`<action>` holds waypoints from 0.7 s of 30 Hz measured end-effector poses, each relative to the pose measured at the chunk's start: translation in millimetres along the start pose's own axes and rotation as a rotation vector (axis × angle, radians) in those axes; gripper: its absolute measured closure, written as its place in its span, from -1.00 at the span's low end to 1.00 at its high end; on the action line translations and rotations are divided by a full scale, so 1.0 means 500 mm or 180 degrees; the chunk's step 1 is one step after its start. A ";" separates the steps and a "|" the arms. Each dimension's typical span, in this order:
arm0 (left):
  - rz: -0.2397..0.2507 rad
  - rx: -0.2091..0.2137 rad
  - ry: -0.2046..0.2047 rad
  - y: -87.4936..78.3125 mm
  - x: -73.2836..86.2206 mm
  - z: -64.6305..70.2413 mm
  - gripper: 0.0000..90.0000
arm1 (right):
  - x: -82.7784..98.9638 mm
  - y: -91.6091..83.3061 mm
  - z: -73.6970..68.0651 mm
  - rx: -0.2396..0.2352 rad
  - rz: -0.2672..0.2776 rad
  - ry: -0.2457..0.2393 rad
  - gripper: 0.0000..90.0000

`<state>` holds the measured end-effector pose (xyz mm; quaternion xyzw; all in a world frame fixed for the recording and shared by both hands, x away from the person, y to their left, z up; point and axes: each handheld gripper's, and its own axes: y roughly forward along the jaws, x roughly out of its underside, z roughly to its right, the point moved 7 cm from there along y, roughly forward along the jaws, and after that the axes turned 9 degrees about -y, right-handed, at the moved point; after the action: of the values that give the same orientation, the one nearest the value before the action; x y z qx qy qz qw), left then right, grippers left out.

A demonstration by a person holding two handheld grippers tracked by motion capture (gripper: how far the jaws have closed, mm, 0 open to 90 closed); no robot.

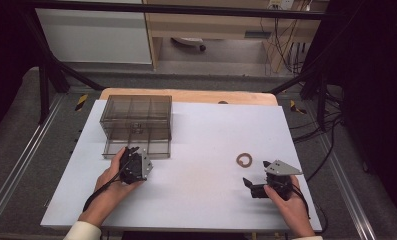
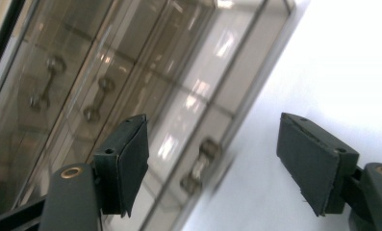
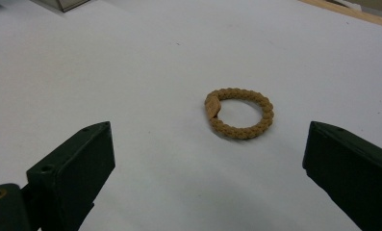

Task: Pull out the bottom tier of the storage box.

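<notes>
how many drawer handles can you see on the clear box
3, in the left gripper view on the drawer box: one handle between the left gripper jaws, two more further left. Others may be hidden.

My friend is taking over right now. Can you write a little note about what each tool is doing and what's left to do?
Left tool: open, holding nothing, right at the pulled-out bottom drawer of the smoky clear plastic drawer box.
Right tool: open, holding nothing, pointed at the brown braided hair tie ring, not touching it.
The ring lies on the white table, right of the box.
Done: the drawer is open.
Probably left: pick up the ring, put it in the drawer, push the drawer shut.
</notes>
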<state>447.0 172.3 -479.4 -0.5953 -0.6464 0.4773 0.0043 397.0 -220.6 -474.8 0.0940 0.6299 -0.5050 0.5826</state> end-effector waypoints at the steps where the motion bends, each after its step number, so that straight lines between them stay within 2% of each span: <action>1: 0.0002 0.0037 -0.0022 0.002 -0.009 -0.001 -0.40 | 0.000 0.000 0.000 -0.0002 0.0001 0.0001 -0.90; 3: 0.0003 0.0076 -0.0018 0.007 -0.024 -0.007 -0.38 | -0.001 -0.001 0.000 -0.0007 0.0002 0.0003 -0.90; 6: -0.0017 0.0211 -0.0063 0.016 -0.040 -0.011 -0.38 | -0.002 -0.001 -0.001 -0.0013 0.0013 -0.0002 -0.90; 10: 0.0020 0.0402 -0.0218 0.027 -0.058 -0.011 -0.37 | -0.001 0.000 -0.001 -0.0014 0.0004 -0.0002 -0.91; 15: -0.0003 0.0469 -0.0166 0.034 -0.071 -0.010 -0.37 | -0.001 -0.001 -0.001 -0.0016 0.0011 -0.0007 -0.91; 19: -0.0042 0.0498 -0.0069 0.039 -0.075 -0.008 -0.36 | -0.002 -0.002 -0.001 -0.0021 0.0017 -0.0009 -0.91; 21: -0.0055 0.0532 -0.0069 0.043 -0.075 -0.008 -0.33 | -0.002 -0.002 -0.002 -0.0022 0.0017 -0.0010 -0.91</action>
<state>476.6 142.2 -469.5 -0.5820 -0.6094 0.5360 0.0512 396.1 -220.0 -473.3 0.0928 0.6305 -0.5014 0.5852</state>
